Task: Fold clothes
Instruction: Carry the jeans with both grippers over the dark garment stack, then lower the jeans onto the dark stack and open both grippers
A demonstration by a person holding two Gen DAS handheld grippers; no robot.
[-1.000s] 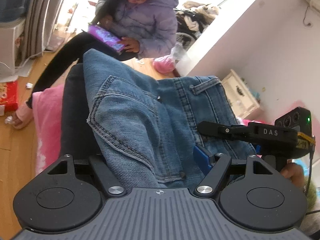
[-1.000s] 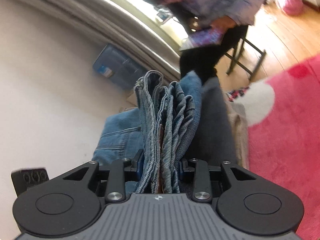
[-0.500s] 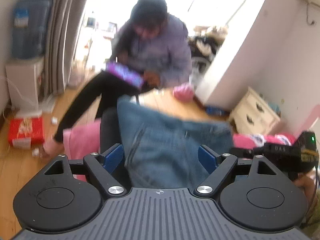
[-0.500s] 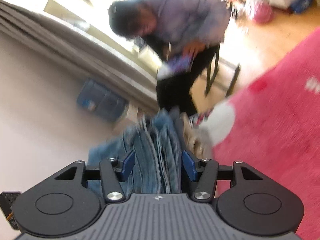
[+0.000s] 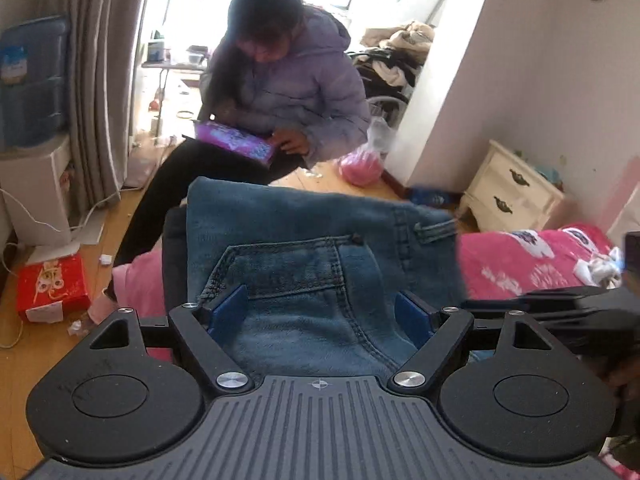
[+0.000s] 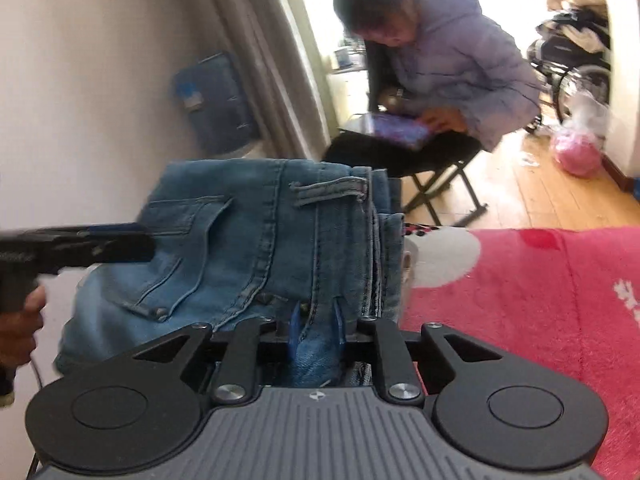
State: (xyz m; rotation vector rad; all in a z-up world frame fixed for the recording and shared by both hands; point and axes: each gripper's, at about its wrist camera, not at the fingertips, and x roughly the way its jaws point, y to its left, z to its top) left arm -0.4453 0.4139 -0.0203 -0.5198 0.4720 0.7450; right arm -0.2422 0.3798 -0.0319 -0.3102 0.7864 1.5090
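On the bed's pink blanket (image 6: 540, 300), folded jeans (image 6: 240, 240) lie stacked. Right gripper (image 6: 316, 328): fingers have just closed, pinching a denim fold. Left gripper (image 5: 324, 312): fingers wide, straddling the pocket, gripping nothing. Advised: square the layered edges before releasing.

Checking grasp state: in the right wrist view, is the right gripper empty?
No, the right gripper has its blue pads pinched on a fold of the jeans.

right gripper (image 6: 316, 330) let go of the thick jeans (image 6: 240, 240) stack, just closed again on a thinner fold; left gripper (image 5: 322, 312) now wide.
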